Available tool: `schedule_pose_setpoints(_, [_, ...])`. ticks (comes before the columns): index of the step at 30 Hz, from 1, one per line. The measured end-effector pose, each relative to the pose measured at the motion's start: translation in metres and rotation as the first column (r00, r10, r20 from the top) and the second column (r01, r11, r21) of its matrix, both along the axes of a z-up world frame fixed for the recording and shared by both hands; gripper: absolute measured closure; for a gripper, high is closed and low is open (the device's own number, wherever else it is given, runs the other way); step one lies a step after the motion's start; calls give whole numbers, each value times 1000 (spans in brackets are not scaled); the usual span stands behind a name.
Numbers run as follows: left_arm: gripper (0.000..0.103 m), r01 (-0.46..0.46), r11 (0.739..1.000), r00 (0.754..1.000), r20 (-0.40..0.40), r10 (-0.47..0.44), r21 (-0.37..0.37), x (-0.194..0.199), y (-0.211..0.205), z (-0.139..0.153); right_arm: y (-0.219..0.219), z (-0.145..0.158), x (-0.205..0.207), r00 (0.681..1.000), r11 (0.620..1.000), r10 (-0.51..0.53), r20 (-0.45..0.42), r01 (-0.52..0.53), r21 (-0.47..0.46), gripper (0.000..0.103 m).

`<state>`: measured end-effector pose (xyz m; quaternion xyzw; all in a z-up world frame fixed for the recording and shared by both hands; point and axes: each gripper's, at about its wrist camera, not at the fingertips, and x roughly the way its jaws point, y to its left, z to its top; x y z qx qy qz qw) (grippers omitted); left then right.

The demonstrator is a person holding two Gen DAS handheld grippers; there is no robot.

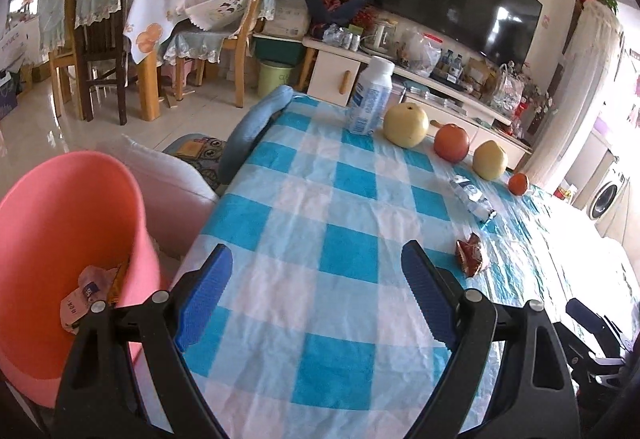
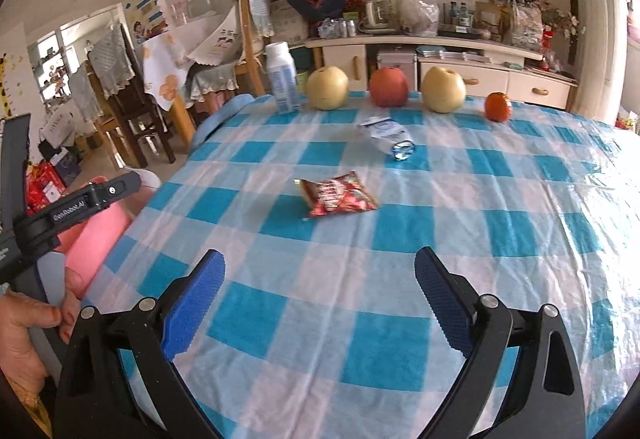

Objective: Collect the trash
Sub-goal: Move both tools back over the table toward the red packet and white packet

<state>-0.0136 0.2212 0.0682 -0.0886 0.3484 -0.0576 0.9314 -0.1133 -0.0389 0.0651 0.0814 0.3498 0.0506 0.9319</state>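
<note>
A red snack wrapper (image 2: 338,197) lies on the blue-and-white checked tablecloth (image 2: 360,319); it also shows in the left wrist view (image 1: 472,253). A crumpled white-blue wrapper (image 2: 388,138) lies beyond it, also in the left wrist view (image 1: 472,197). A pink bin (image 1: 60,231) stands left of the table with some trash (image 1: 88,293) inside; its rim shows in the right wrist view (image 2: 98,239). My left gripper (image 1: 316,287) is open and empty over the table's left edge. My right gripper (image 2: 320,295) is open and empty, short of the red wrapper.
A white bottle (image 2: 282,77), two yellow pears (image 2: 327,87) (image 2: 443,89), a red apple (image 2: 389,86) and a small orange (image 2: 498,106) line the table's far edge. A TV cabinet (image 2: 460,71) and dining chairs (image 1: 100,39) stand behind. A white cushion (image 1: 168,183) lies beside the bin.
</note>
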Motion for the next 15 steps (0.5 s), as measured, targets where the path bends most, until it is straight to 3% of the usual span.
schedule_pose_setpoints(15, [16, 87, 996, 996, 11, -87, 26, 5, -55, -2, -29, -10, 6, 999, 998, -54, 1, 54, -30, 8])
